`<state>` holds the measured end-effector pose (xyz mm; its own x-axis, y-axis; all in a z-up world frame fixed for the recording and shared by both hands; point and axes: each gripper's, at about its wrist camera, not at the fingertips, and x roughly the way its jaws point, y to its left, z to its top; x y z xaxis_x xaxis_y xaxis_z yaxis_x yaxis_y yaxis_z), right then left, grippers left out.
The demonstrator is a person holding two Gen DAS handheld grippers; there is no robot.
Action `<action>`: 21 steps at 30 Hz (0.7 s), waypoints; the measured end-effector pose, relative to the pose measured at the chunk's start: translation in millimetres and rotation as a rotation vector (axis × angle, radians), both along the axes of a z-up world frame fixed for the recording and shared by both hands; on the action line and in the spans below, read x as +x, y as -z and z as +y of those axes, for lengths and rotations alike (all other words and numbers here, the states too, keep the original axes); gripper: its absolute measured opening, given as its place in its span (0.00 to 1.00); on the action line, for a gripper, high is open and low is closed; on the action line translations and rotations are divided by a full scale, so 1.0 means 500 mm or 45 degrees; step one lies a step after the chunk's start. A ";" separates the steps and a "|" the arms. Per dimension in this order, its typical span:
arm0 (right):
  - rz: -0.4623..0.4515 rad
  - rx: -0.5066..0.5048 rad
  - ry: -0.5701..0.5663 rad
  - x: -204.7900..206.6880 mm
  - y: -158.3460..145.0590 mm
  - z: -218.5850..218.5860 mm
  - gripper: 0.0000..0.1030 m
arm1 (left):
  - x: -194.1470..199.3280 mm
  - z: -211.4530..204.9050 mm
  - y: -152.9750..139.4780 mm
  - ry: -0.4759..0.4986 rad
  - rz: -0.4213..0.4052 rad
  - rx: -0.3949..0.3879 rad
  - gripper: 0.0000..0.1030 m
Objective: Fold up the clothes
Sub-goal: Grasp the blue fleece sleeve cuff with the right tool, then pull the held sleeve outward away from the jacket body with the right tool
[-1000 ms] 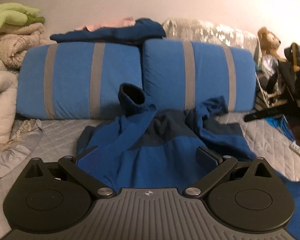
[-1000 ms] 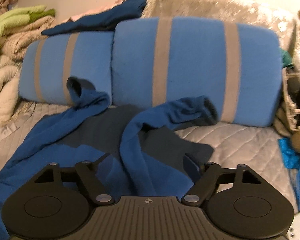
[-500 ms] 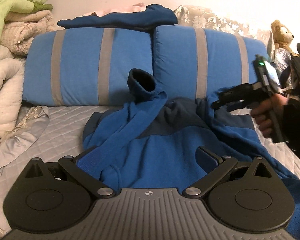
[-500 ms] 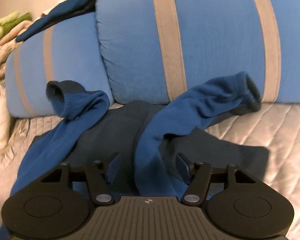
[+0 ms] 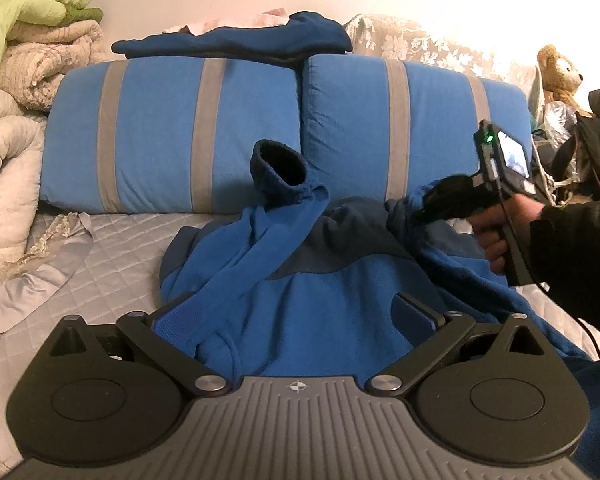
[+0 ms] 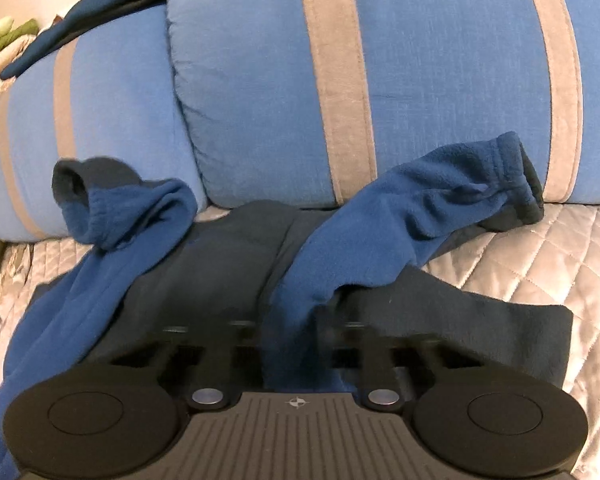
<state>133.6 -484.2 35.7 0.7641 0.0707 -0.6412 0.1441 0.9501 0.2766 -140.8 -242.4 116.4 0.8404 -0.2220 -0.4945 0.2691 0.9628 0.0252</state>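
A blue fleece jumper point(image 5: 340, 280) with a dark navy yoke lies spread on the quilted bed. Its left sleeve point(image 5: 284, 184) stands with the cuff up against the pillows. Its right sleeve point(image 6: 420, 216) runs across the yoke to the right. My right gripper point(image 6: 290, 344) is shut on that sleeve near its shoulder end, with cloth pinched between the blurred fingers. In the left wrist view the right gripper point(image 5: 424, 208) shows at the right, held by a hand in a black sleeve. My left gripper point(image 5: 292, 316) stands open low over the jumper's body, its pads wide apart.
Two blue pillows with grey stripes point(image 5: 172, 132) point(image 5: 412, 120) stand behind the jumper, with a folded navy garment point(image 5: 236, 42) on top. Piled blankets point(image 5: 28, 64) rise at the left. A teddy bear point(image 5: 558, 74) and bags point(image 5: 592, 152) crowd the right. The grey quilt point(image 5: 112, 248) shows at the left.
The right gripper came in from the right and down onto the jumper's right sleeve, and its jaws went from wide apart to shut on the cloth. The left gripper stayed put.
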 end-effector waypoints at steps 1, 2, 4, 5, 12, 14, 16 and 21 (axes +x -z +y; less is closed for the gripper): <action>-0.019 0.005 0.005 -0.003 -0.004 -0.001 0.07 | 0.000 0.000 0.001 0.000 -0.001 0.002 1.00; -0.040 -0.002 0.004 -0.008 -0.011 0.000 0.06 | 0.000 0.000 0.001 0.003 -0.001 0.001 1.00; -0.083 -0.026 0.000 -0.024 -0.034 0.007 0.06 | -0.001 0.003 0.001 0.004 -0.001 -0.007 1.00; -0.103 -0.033 -0.001 -0.034 -0.046 0.010 0.05 | -0.001 0.004 0.000 0.005 -0.002 -0.011 1.00; -0.240 -0.068 -0.092 -0.154 -0.166 0.007 0.05 | 0.001 0.007 0.000 0.011 0.006 -0.035 1.00; -0.261 -0.061 -0.138 -0.197 -0.187 0.012 0.05 | 0.001 0.006 0.000 0.013 0.006 -0.037 1.00; -0.246 -0.041 -0.198 -0.233 -0.188 0.023 0.05 | 0.001 0.005 0.000 0.014 0.009 -0.036 1.00; -0.064 -0.050 -0.337 -0.285 -0.128 0.068 0.06 | 0.000 0.008 0.000 0.025 0.016 -0.038 1.00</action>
